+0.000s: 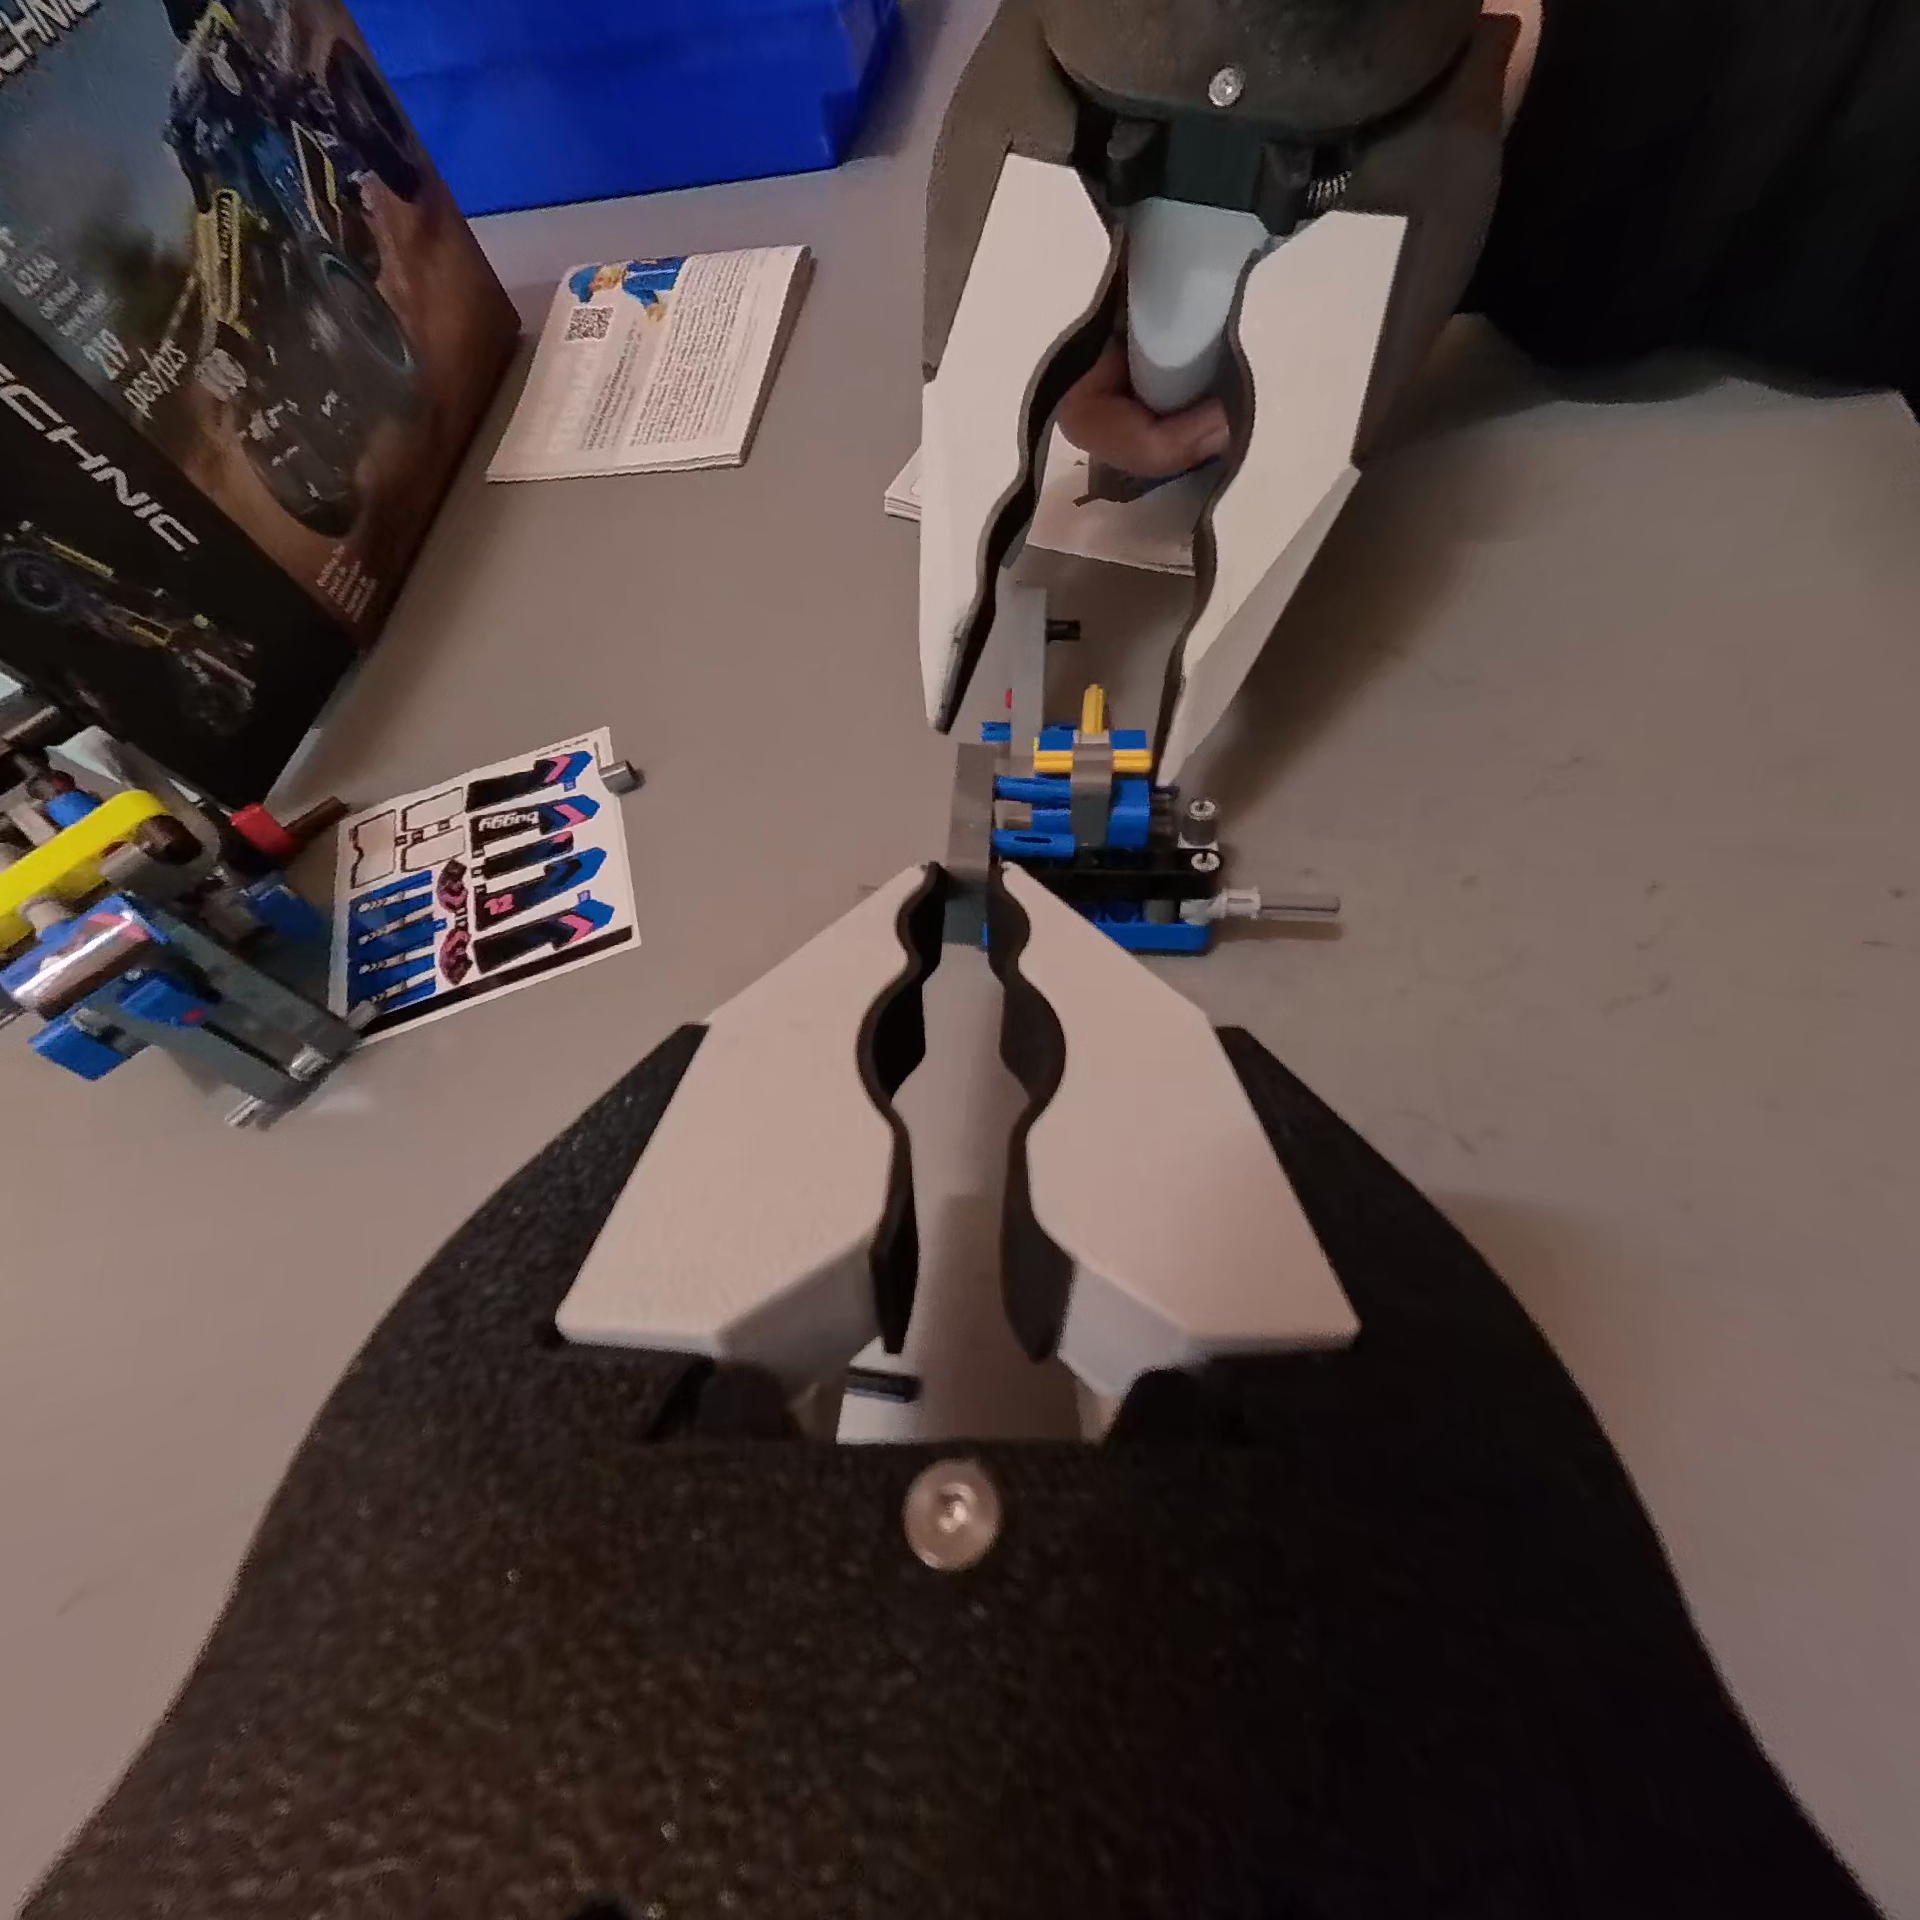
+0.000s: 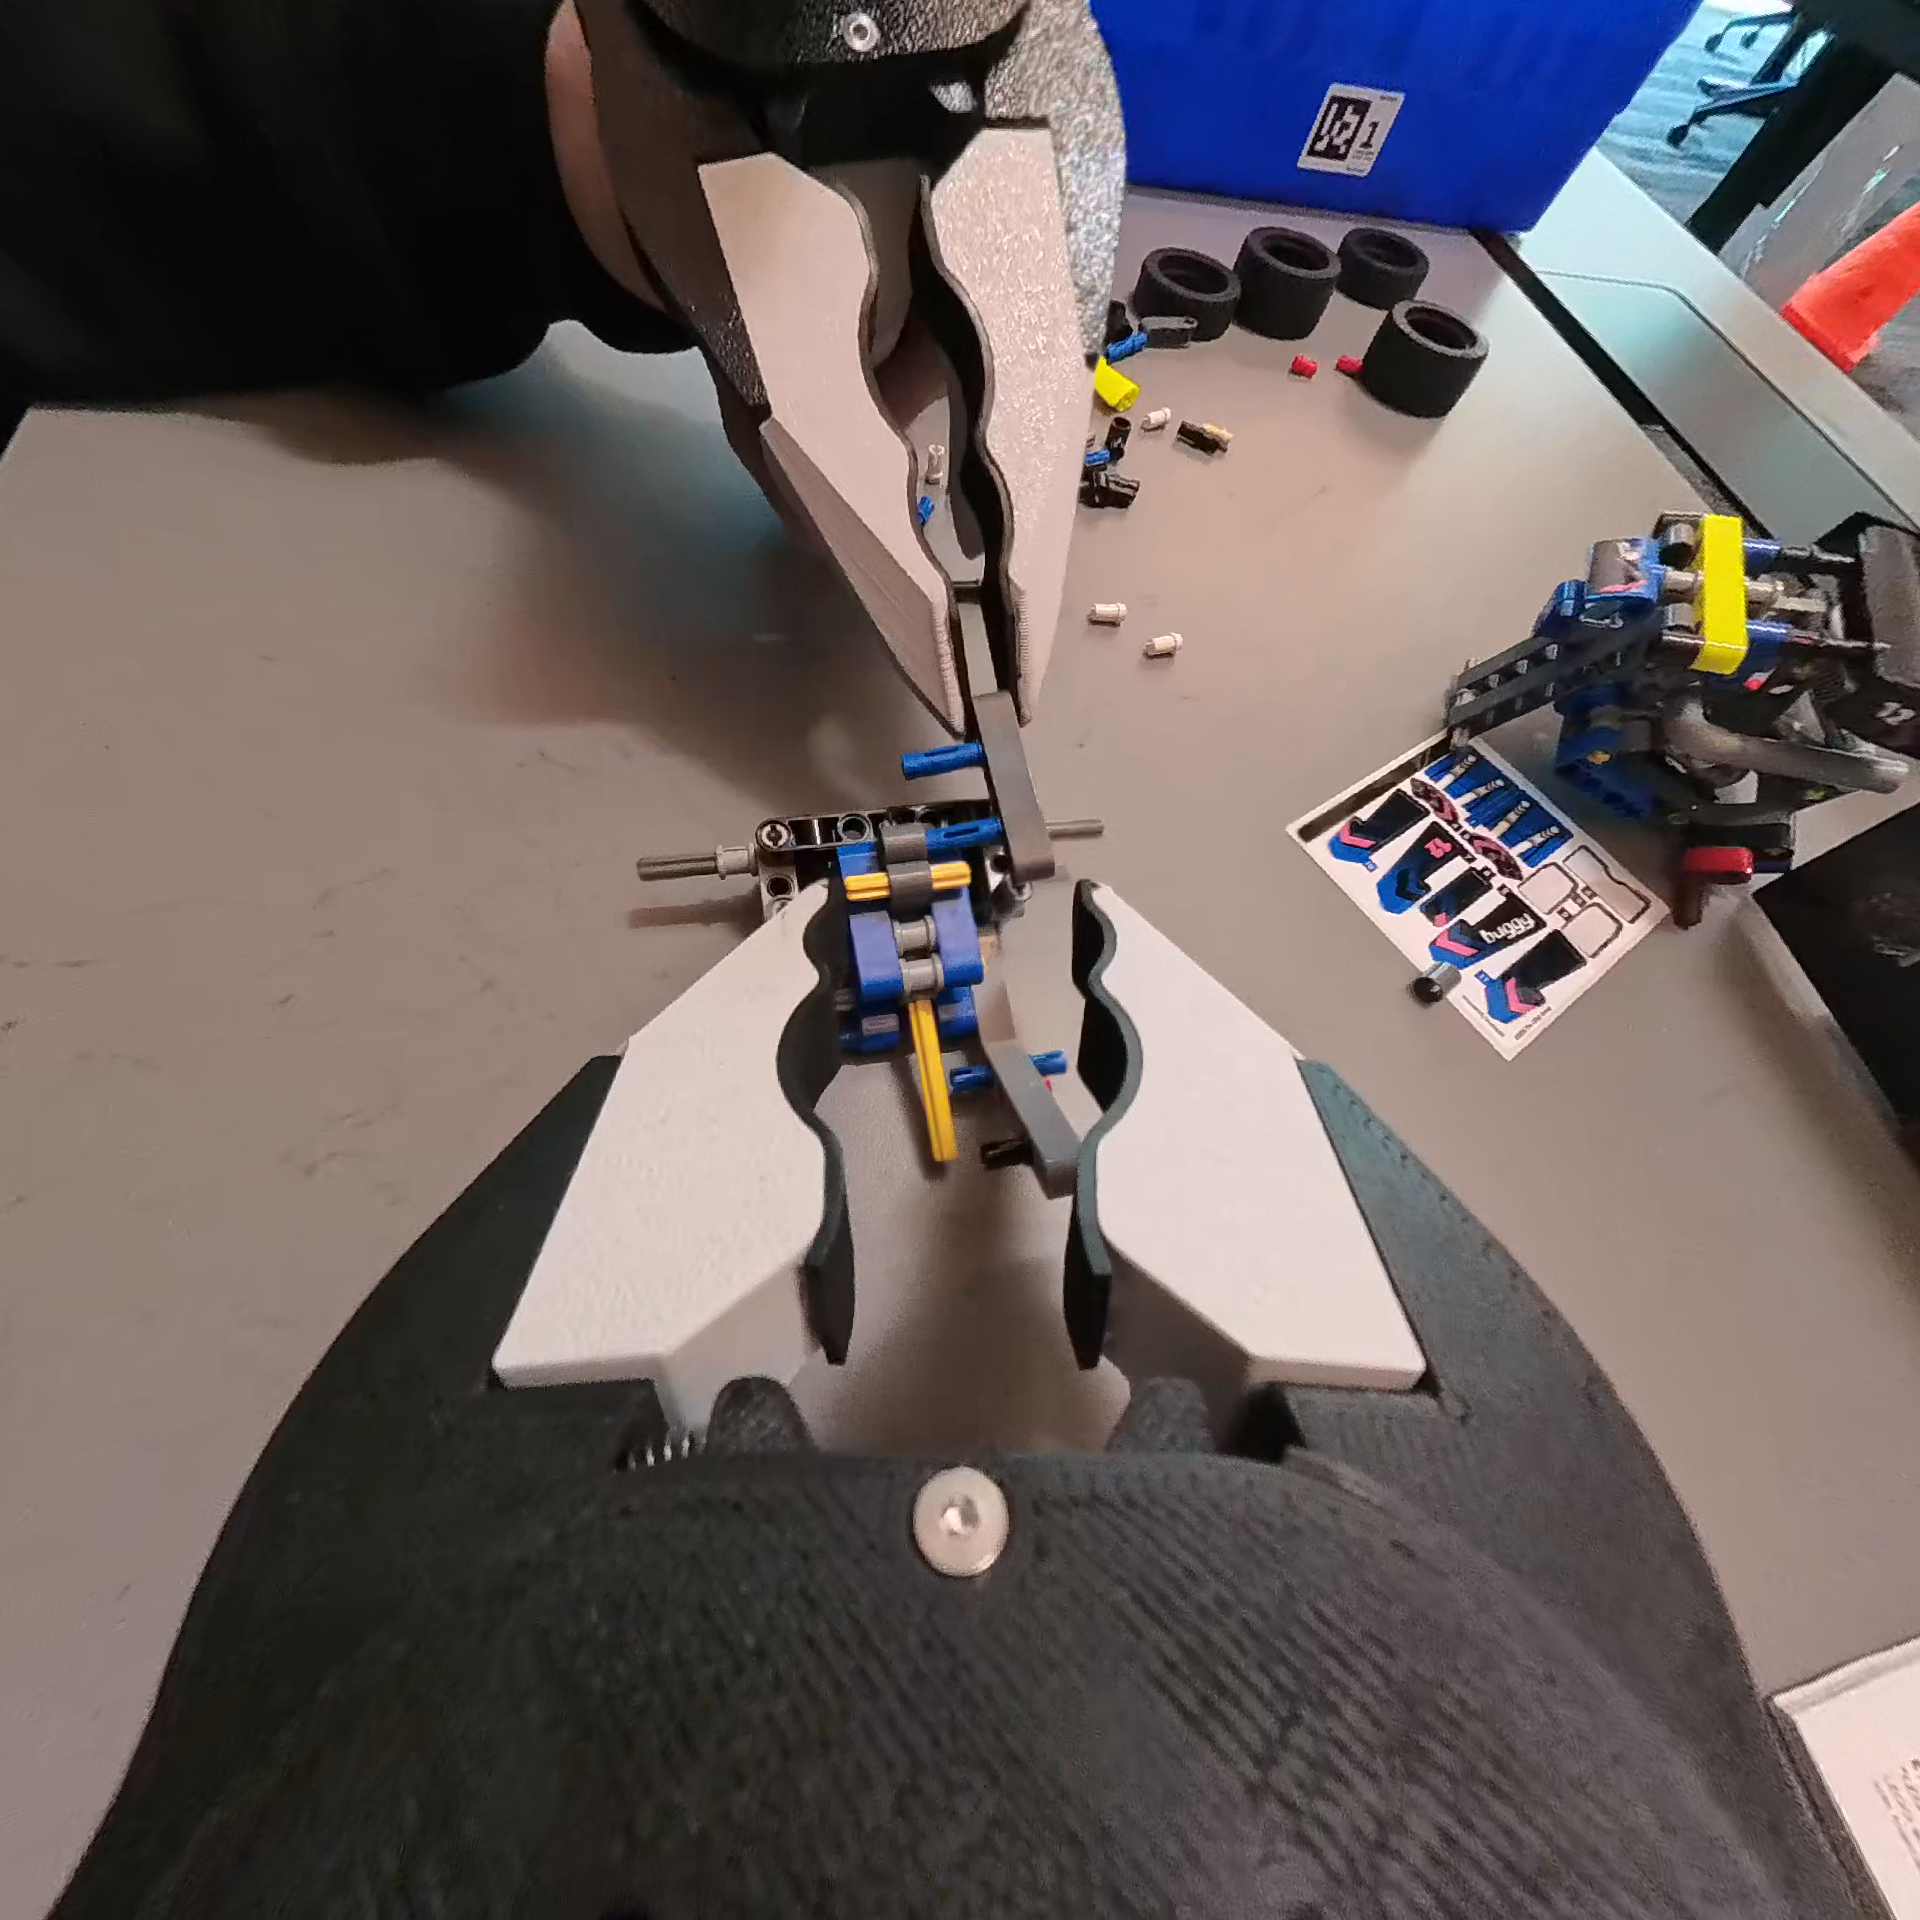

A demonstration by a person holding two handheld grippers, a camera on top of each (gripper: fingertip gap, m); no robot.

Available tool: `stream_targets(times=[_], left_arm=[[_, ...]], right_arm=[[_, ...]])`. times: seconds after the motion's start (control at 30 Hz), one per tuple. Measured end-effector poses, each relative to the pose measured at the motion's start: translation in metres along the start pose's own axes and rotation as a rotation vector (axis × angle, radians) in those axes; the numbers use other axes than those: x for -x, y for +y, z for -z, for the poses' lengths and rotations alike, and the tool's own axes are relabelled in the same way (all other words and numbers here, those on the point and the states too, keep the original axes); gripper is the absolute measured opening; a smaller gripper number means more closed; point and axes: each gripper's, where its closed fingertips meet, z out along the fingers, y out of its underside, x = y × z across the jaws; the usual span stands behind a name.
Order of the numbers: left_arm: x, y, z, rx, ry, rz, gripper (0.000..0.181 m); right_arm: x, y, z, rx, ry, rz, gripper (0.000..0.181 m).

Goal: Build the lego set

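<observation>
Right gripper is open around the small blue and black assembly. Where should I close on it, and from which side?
On the blue block of the assembly, across its two flat sides, coming in along the table as the right gripper already points. Those faces look parallel and broad. Avoid the yellow axle and the grey beam; the left gripper is pinching that beam's far end.

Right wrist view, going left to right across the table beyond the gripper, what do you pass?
Small blue, black and yellow lego assembly → long grey lego beam held by the left gripper → printed sticker sheet → larger blue and yellow lego chassis.
</observation>
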Motion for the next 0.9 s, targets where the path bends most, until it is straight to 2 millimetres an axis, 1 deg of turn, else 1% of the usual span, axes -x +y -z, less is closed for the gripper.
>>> stream_targets(times=[0.17,0.37,0.47,0.57,0.73,0.9], left_arm=[[-0.001,0.0,-0.001,0.009,0.006,0.015,0.005],[-0.004,-0.001,-0.001,0.035,-0.029,-0.016,0.004],[-0.006,0.0,-0.002,0.042,-0.04,-0.02,0.005],[-0.006,0.001,0.0,0.043,-0.059,-0.024,0.005],[-0.003,0.001,0.004,0.028,-0.071,-0.003,0.005],[-0.005,0.001,0.003,0.031,-0.057,0.011,0.005]], right_arm=[[0.001,0.002,-0.002,0.015,0.003,0.012,0.042],[0.002,0.003,-0.003,0.029,0.005,0.024,0.044],[0.003,0.002,-0.003,0.022,0.001,0.032,0.046],[0.004,0.0,-0.003,0.014,-0.001,0.03,0.045],[0.002,-0.008,0.003,-0.025,-0.013,-0.005,0.048],[0.003,-0.01,-0.003,-0.025,-0.015,-0.009,0.049]])
